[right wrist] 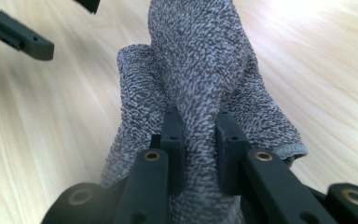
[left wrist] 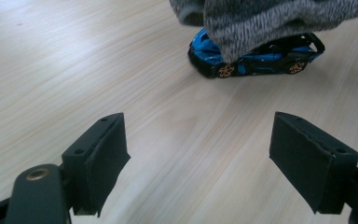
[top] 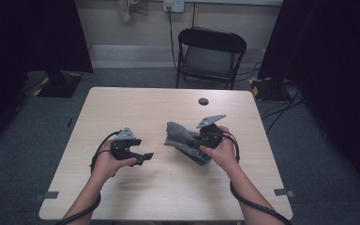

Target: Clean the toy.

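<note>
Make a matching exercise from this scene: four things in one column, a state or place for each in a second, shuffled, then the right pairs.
Things
1. left gripper
2. right gripper
3. toy car
4. chair

States or places
A. partly under the grey cloth
B. jaws apart, nothing between them
C. behind the table
D. pinching the grey cloth

Pairs: 1-B, 2-D, 3-A, 4-C

Dim room with dark corners in the high view; the table [top: 168, 187] is evenly lit from overhead. The right gripper view shows glare at top right (perhaps slight motion blur too).
</note>
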{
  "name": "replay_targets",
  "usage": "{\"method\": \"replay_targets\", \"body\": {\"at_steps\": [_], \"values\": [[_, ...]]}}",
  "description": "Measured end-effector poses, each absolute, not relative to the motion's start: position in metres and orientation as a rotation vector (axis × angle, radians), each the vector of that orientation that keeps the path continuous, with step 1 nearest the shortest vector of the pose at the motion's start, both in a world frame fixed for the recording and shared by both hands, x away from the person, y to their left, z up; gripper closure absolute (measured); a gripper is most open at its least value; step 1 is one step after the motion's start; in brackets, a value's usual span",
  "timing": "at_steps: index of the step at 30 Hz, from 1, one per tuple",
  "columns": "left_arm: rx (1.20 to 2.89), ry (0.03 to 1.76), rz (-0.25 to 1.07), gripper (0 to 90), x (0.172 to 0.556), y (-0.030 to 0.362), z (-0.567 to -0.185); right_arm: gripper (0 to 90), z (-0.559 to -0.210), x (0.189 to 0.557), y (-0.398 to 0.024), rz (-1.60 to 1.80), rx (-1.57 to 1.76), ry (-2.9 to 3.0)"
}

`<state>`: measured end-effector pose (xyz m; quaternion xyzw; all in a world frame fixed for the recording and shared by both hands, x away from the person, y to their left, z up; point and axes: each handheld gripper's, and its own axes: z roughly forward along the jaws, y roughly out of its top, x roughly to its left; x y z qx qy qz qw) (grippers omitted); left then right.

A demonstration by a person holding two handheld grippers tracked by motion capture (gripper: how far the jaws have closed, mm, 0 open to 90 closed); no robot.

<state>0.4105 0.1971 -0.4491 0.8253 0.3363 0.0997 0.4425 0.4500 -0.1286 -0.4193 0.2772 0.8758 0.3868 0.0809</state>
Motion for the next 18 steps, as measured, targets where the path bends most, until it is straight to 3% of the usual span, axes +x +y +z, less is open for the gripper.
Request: {"method": "replay_targets", "body": {"at_steps": [18], "values": [[2.02,0.801,0.317,17.6,0.403,0.222,-0.431,76.6,-0.445,0.446,-0.046,1.121,0.604,2.779]]}}
